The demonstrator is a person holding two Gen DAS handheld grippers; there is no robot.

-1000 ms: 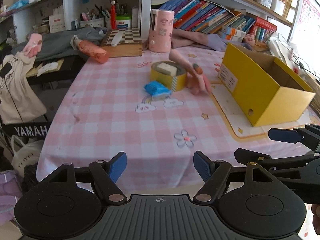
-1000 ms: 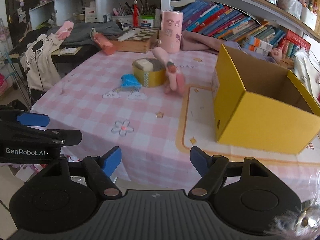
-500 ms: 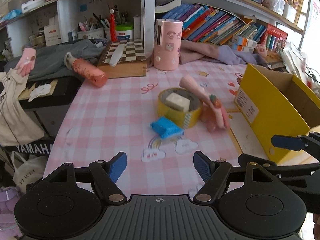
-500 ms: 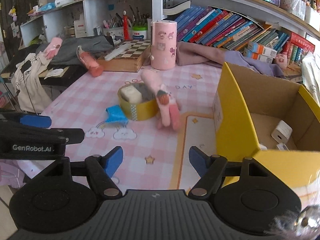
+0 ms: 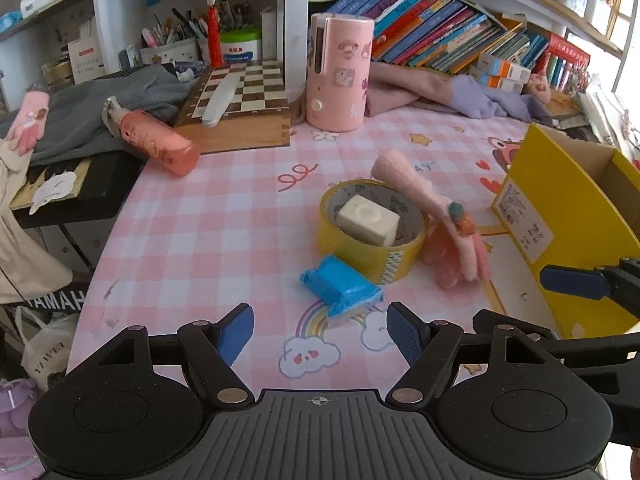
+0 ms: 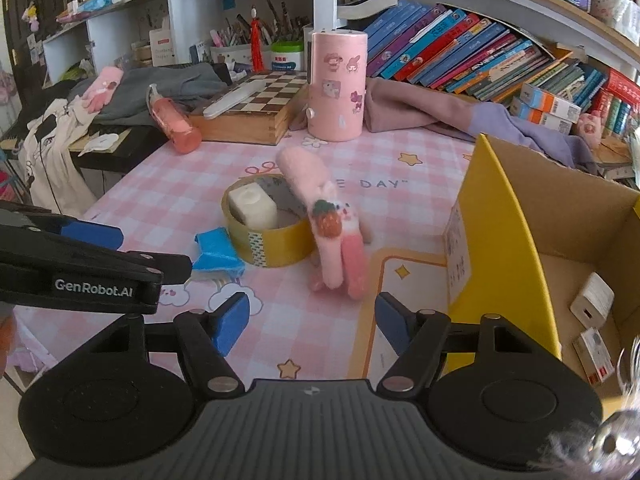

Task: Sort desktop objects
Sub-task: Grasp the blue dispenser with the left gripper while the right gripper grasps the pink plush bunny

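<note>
Now nearer tape roll, blue packet, right claw closing empty

Both grippers (nothing held) moved in toward the tape roll; right jaws closing.

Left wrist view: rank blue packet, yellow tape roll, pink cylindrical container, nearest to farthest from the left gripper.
1. Blue packet: on the table, just ahead of the left gripper.
2. Yellow tape roll: right behind the packet, white block inside.
3. Pink cylindrical container: upright at the table's far edge by the chessboard.
</note>
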